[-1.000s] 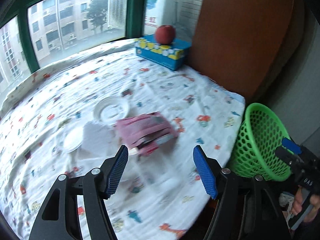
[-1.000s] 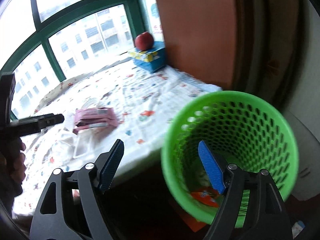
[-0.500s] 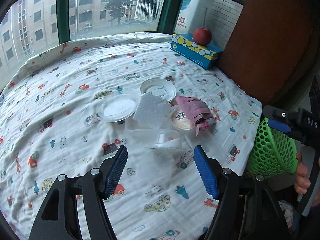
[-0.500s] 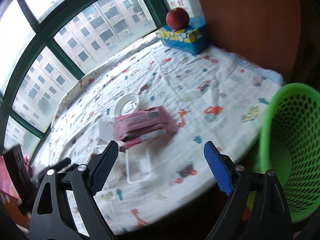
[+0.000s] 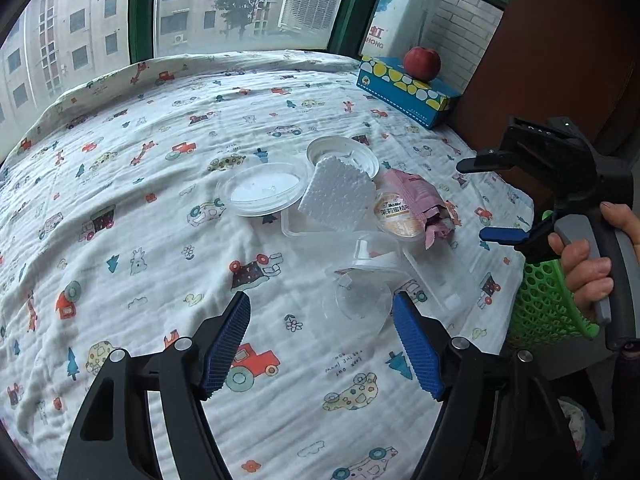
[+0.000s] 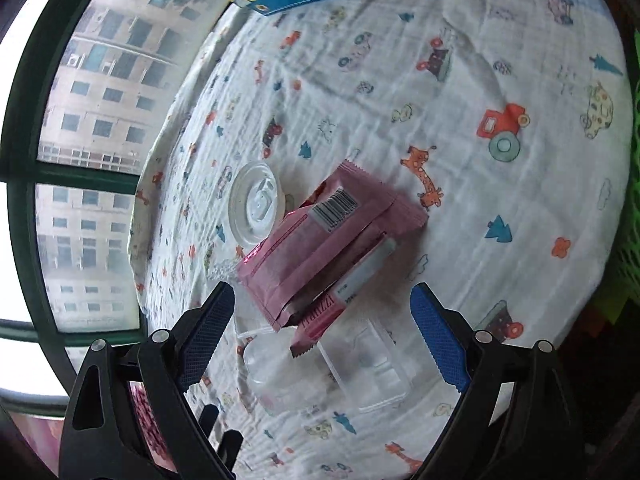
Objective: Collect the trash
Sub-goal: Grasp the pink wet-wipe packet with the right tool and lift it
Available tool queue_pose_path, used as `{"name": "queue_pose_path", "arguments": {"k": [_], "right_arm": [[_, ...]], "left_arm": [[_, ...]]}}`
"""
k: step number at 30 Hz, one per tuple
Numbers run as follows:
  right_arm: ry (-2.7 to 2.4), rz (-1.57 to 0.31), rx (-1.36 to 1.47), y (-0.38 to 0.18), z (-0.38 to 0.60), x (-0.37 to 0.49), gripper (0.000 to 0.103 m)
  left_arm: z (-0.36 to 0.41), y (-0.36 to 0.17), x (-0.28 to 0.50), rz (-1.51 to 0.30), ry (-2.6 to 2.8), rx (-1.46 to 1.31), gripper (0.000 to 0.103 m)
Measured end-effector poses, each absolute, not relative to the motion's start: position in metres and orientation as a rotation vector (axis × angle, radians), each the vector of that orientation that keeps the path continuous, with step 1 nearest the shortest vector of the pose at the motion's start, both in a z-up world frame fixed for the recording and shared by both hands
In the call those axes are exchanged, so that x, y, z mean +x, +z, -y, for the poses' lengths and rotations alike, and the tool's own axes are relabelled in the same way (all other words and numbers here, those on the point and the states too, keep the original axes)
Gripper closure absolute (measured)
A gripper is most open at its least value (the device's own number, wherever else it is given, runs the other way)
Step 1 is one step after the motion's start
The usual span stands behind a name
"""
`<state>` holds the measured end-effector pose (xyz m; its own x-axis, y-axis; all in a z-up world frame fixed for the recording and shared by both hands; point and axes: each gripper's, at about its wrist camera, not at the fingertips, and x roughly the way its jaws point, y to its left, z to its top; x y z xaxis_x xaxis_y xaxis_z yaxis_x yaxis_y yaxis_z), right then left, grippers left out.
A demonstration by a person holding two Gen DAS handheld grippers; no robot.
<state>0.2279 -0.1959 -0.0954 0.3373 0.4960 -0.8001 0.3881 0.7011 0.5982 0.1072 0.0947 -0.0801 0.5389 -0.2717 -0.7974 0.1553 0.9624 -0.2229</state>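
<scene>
Trash lies in a pile on the cartoon-print cloth: pink wrappers [image 6: 332,240], a white foam piece [image 5: 336,196], a labelled jelly cup [image 5: 398,216], round clear lids [image 5: 264,188], a clear tray [image 6: 360,364] and a tipped clear cup [image 5: 360,280]. My left gripper [image 5: 320,312] hovers at the near side of the pile. Its jaws are opening, with the clear cup just ahead of the right pad and untouched. My right gripper [image 6: 320,292] points down over the pink wrappers. Its jaws are opening wide and grip nothing. A green mesh basket [image 5: 548,300] stands past the table's right edge.
A blue patterned box [image 5: 404,88] with a red apple [image 5: 422,62] on it sits at the far right corner, by a brown wooden panel. Windows run along the far side. A hand [image 5: 584,264] holds the right gripper's handle above the basket.
The right gripper swung from over the green basket to above the pink wrappers, rolling as it went, and its jaws widened. The left gripper moved in closer to the trash pile.
</scene>
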Motion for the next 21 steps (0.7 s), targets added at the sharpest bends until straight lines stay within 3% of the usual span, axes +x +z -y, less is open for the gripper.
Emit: {"name": "queue_pose_path", "arguments": {"k": [8,10,16,21], "right_arm": [[0.037,-1.324,0.974,-0.117,0.194,0.251,0.014],[0.01,-1.335,0.967,-0.119,0.19,0.258,0.014],[-0.035,-1.382,0.906,-0.129,0.18,0.274,0.015],[-0.022,-1.388,0.841,-0.131,0.178,0.272,0.033]], "left_arm": [[-0.094,-0.094,0.112,-1.006,-0.278,-0.127,0.031],[-0.093,-0.096,0.114,-1.011,-0.285,-0.122,0.026],[-0.086,-0.102,0.117,-1.03,-0.316,-0.108,0.026],[-0.08,-0.107,0.119,-1.042,-0.332,-0.106,0.026]]}}
